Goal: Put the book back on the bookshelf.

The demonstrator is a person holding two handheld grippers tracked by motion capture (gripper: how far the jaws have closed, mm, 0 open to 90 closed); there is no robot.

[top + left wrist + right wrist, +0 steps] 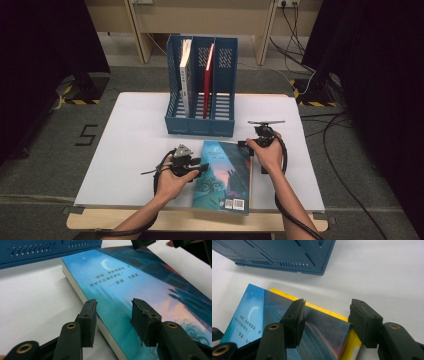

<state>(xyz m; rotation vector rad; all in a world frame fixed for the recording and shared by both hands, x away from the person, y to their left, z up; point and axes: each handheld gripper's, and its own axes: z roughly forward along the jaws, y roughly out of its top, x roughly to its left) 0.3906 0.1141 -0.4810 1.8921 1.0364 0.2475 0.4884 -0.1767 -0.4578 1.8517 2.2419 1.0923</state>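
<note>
Book: blue paperback book with a night-sky cover and a crescent moon (pixel 224 176) lay flat on the white tabletop (pixel 125 150), back cover up, just in front of the blue plastic three-slot file rack (pixel 201 120).
Beneath it: a yellow cover (pixel 329 312) showed under the book's far edge in the right gripper view; what it belonged to could not be told.
Your left gripper: the left gripper (pixel 113 315) sat at the book's left long edge, jaws parted, one over the cover and one off the page side, neither pressing.
Your right gripper: the right gripper (pixel 325 315) hung over the book's far right corner, jaws spread wide, gripping nothing.
Rack contents: a white-spined book (pixel 185 75) stood in the left slot, a red book (pixel 208 80) in the middle slot.
</note>
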